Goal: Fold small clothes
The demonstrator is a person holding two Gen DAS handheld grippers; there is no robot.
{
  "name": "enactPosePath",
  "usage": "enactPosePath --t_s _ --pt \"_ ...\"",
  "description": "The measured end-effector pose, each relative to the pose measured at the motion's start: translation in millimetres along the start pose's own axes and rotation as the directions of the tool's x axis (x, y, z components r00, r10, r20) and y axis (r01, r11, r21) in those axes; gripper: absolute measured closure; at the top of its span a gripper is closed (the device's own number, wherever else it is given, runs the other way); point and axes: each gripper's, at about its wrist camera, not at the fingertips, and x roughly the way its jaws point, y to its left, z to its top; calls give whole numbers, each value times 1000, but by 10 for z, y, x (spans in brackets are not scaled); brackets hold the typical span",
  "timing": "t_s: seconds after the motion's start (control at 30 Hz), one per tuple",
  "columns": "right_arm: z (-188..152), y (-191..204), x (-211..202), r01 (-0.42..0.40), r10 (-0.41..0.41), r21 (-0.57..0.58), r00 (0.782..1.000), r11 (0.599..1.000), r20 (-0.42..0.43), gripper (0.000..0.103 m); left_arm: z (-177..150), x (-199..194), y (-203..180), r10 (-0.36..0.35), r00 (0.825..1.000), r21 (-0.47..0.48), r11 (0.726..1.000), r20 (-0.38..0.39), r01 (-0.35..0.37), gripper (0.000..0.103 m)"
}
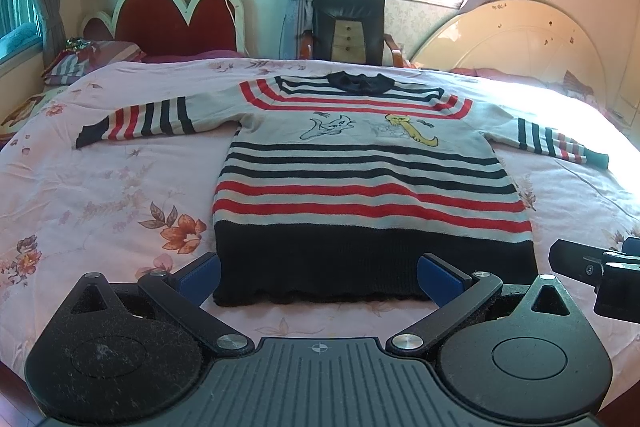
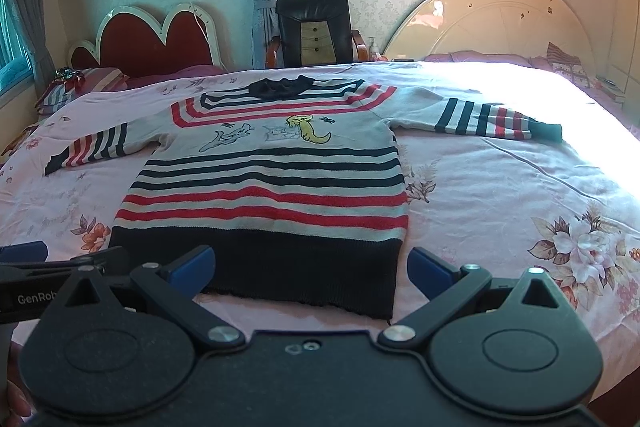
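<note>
A small striped sweater (image 1: 360,163) lies flat on the bed with both sleeves spread out, its dark hem nearest me. It has red and navy stripes and cartoon animals on the chest. It also shows in the right wrist view (image 2: 264,187). My left gripper (image 1: 318,277) is open and empty, its blue pads either side of the hem's near edge. My right gripper (image 2: 310,269) is open and empty, just before the hem's right part. The right gripper shows at the right edge of the left wrist view (image 1: 600,271).
The bed has a pink floral sheet (image 1: 100,187). A red heart-shaped headboard (image 1: 176,19) and pillows (image 1: 84,61) are at the far left. A black chair (image 1: 348,27) stands under the window. A cream round headboard (image 1: 516,39) is at the far right.
</note>
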Motion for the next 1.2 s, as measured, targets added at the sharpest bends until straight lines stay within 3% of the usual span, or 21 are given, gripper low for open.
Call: enactPosePath --t_s 1.2 --pt "19 30 -14 7 -7 -6 1000 1000 2 1 10 5 24 9 1000 -7 1000 1 -9 0"
